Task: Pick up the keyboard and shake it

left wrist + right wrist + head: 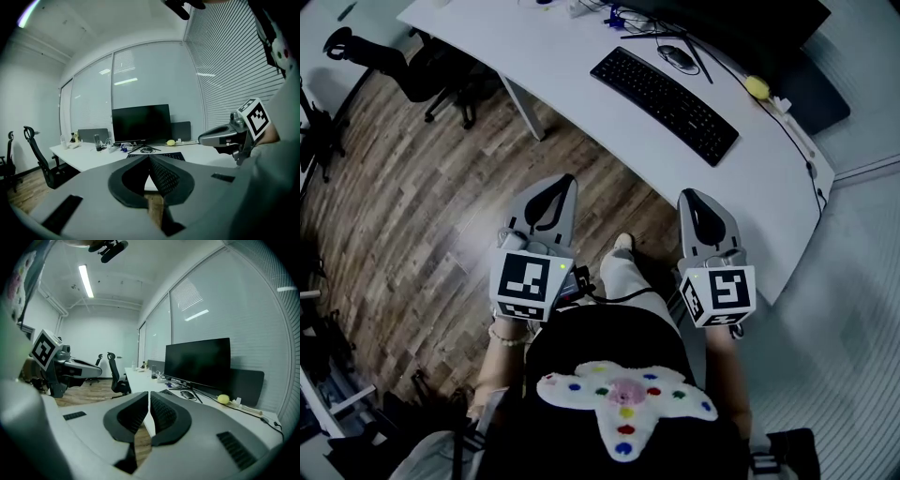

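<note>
The black keyboard (666, 91) lies at an angle on the white desk (553, 66), in front of a dark monitor. Both grippers hang over the wooden floor, short of the desk's near edge and apart from the keyboard. My left gripper (567, 180) is shut with nothing in it. My right gripper (689, 197) is also shut and empty. In the left gripper view the closed jaws (149, 157) hide most of the keyboard (174, 156). From the right gripper (149, 393) only a sliver of the keyboard (166, 391) shows.
A mouse (678, 57) and a yellow ball (757, 87) lie behind the keyboard, with cables and small items at the desk's far end. The monitor (140, 123) stands at the back. Office chairs (412, 66) stand on the floor to the left.
</note>
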Tool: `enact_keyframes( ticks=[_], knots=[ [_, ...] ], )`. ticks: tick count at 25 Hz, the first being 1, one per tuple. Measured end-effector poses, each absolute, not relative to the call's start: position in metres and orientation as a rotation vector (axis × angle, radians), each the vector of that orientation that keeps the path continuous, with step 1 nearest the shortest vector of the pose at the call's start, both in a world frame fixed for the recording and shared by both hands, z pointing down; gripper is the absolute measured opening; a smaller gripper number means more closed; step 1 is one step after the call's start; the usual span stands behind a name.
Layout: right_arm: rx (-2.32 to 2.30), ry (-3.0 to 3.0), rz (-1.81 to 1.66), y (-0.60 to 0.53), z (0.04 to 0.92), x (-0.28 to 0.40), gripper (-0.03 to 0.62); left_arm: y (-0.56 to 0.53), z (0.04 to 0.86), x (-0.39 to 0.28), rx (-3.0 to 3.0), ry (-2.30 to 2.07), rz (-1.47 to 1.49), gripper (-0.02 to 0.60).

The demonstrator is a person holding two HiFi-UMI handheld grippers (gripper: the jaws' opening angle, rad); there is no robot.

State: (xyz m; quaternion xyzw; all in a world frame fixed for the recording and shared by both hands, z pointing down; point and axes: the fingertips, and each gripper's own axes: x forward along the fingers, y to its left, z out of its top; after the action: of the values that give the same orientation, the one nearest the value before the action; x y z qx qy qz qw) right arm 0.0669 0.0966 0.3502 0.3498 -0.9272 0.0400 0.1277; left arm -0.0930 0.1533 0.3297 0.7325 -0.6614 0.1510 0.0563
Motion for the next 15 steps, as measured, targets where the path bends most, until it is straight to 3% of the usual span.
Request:
enact_keyframes(
  ticks=[15],
  knots=[
    [0.873,-2.700,0.140,-0.026,0.339,0.056,0.040,0.036,0.318,-0.100,2.120,-2.047,0.402,0.017]
  ],
)
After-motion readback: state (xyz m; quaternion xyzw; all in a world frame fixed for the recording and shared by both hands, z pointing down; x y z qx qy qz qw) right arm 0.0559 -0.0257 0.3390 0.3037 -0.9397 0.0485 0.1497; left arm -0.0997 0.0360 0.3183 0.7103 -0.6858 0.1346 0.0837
